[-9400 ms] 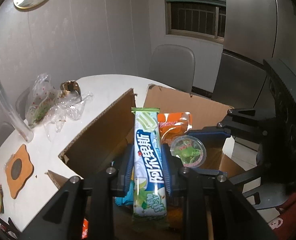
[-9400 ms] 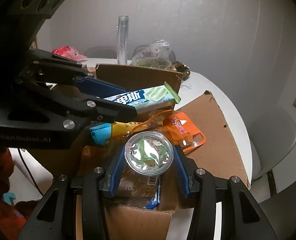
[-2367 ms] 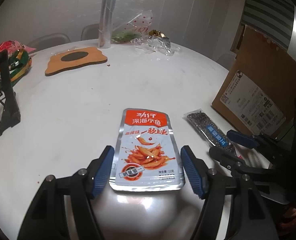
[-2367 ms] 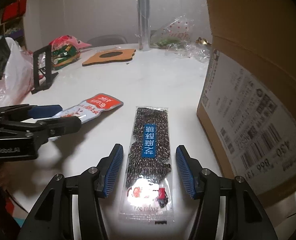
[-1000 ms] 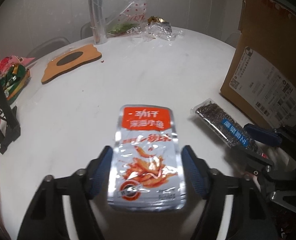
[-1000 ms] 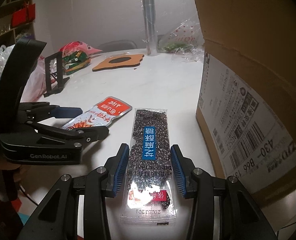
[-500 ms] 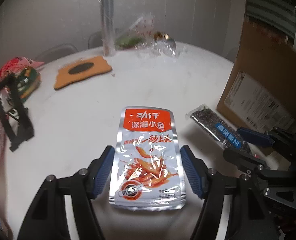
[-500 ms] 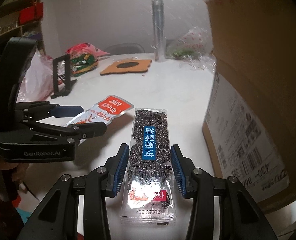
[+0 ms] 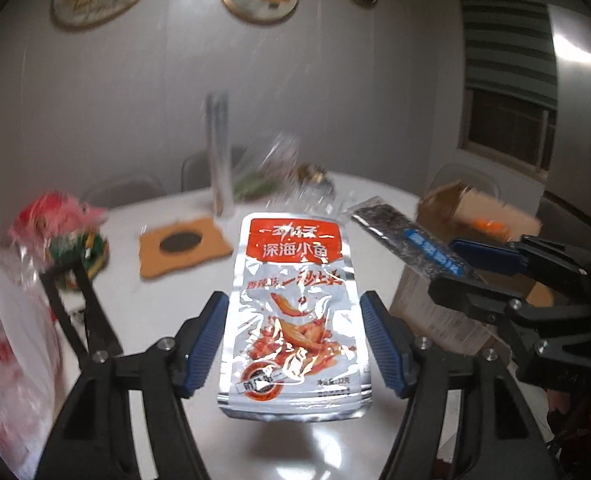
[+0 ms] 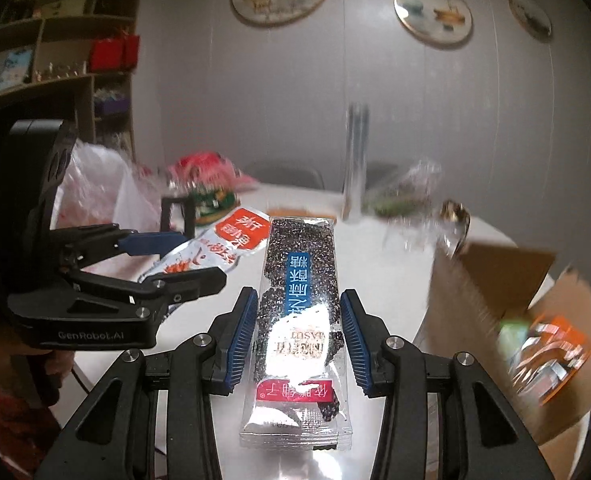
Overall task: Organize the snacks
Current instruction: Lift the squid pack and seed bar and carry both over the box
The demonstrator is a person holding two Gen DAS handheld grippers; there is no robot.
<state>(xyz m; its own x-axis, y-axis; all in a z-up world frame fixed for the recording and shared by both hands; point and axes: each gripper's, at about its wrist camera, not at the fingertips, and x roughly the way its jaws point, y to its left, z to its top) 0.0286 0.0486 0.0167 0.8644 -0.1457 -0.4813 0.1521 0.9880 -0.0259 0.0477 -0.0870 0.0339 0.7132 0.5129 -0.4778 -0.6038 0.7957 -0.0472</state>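
Note:
My left gripper [image 9: 295,344] is shut on a silver and red fish snack pouch [image 9: 293,304] and holds it up above the white table [image 9: 167,304]. My right gripper [image 10: 297,336] is shut on a long clear packet of black sesame candy [image 10: 299,300] with a blue label, also lifted off the table. The right gripper with its packet [image 9: 411,246] shows at the right in the left wrist view. The left gripper with the pouch [image 10: 211,254] shows at the left in the right wrist view. The open cardboard box [image 10: 507,280] stands to the right, with orange snack packs [image 10: 551,344] inside.
On the table stand a tall clear tube [image 9: 219,156], crumpled plastic wrap [image 10: 419,196], an orange coaster [image 9: 183,246], a black stand [image 9: 83,300] and a red and green snack bag [image 9: 67,232]. A white plastic bag [image 10: 95,188] sits at the left. Chairs ring the far side.
Both grippers have lifted their packets off the table and tilted upward. The box's open top has come into view. The background is blurred by motion.

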